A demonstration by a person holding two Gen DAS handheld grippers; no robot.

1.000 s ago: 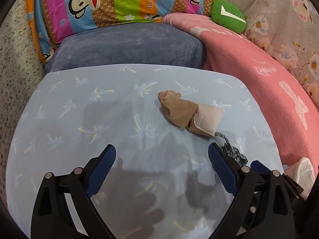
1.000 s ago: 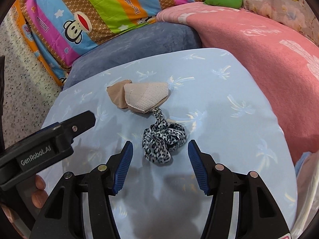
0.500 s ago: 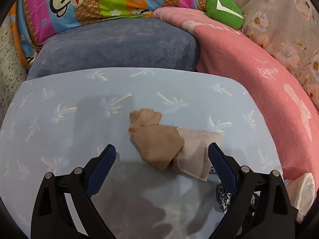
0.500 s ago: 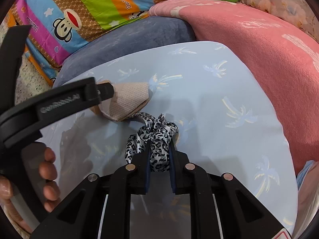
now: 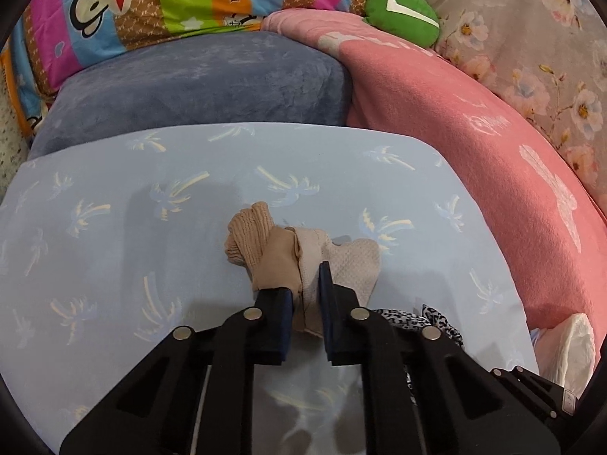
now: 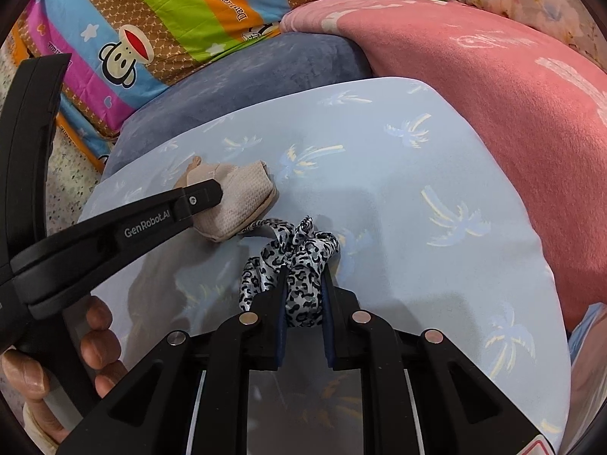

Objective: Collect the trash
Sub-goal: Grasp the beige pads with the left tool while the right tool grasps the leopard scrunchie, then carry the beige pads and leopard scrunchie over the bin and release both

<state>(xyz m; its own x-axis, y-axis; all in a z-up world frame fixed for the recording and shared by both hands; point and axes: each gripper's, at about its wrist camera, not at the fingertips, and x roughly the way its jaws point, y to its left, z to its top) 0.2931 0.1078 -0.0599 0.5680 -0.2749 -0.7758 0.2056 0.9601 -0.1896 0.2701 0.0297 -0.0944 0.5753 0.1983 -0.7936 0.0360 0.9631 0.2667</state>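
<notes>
Left wrist view: left claw [image 5: 306, 288] angled down at the pale blue palm-print pillow [image 5: 114, 227]; its jaws have just been closing and now pinch the beige sock bundle [image 5: 288, 250], which lies mid-pillow. Leopard-print ribbon [image 5: 436, 316] just right of it.

Right wrist view: right claw [image 6: 303, 284] tilted down, jaws just closed on the ribbon [image 6: 292, 254], bunched on the pillow. Left claw enters from the left, tip on the socks [image 6: 235, 204]. Person's hand [image 6: 57, 360] wraps its handle, lower left.
</notes>
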